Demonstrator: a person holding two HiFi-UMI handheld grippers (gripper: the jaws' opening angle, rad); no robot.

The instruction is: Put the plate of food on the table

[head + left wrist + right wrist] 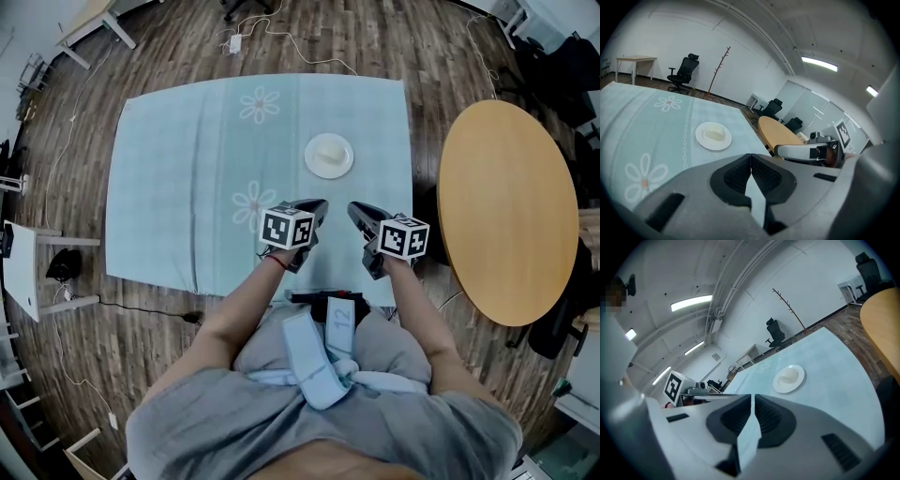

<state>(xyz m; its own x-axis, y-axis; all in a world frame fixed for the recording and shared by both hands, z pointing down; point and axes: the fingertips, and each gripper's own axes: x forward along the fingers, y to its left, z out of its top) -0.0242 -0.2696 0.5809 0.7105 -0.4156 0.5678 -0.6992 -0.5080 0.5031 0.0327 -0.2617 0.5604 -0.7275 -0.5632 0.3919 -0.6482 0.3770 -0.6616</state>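
A white plate point(329, 156) with a pale lump of food on it rests on the table's light blue flowered cloth point(187, 187), toward the far right of the middle. Both grippers hover near the table's front edge, short of the plate and apart from it. My left gripper point(319, 204) is shut with nothing in it, and my right gripper point(354, 210) beside it is also shut and empty. The left gripper view shows the plate point(713, 136) beyond the closed jaws, left of them. In the right gripper view the plate point(789, 378) lies ahead, right of the jaws.
A round wooden table point(506, 206) stands close to the right of the clothed table. Cables point(309, 52) trail over the wooden floor behind it. A white desk point(23, 272) sits at the left. Office chairs point(684, 72) and a bare coat stand point(719, 70) line the far wall.
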